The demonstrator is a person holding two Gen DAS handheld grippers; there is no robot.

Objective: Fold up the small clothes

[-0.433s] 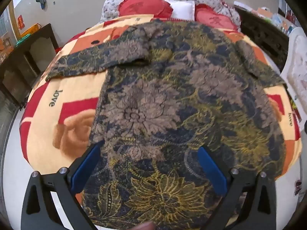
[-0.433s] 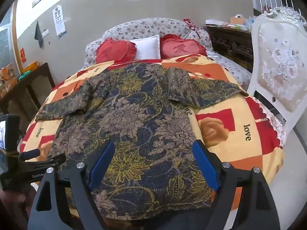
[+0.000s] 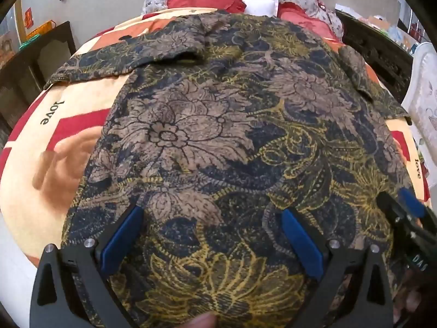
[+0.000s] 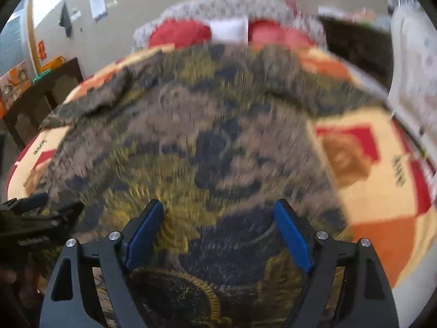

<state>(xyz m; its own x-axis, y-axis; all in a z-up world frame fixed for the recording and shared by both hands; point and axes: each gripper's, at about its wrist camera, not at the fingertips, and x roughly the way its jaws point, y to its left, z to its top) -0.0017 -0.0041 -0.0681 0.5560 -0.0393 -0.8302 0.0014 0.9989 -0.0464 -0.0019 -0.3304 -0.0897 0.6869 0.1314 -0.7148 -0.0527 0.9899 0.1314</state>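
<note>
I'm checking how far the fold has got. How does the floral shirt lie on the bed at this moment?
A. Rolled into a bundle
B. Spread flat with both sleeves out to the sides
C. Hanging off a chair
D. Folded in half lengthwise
B: the floral shirt lies flat on the blanket, one sleeve stretched to the left and the other sleeve to the right, with no fold made yet.

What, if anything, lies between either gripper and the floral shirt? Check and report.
Nothing visible does. The left gripper and right gripper both stand open directly over the floral shirt, which lies spread on the blanket with nothing on top of it. The right view is blurred.
</note>
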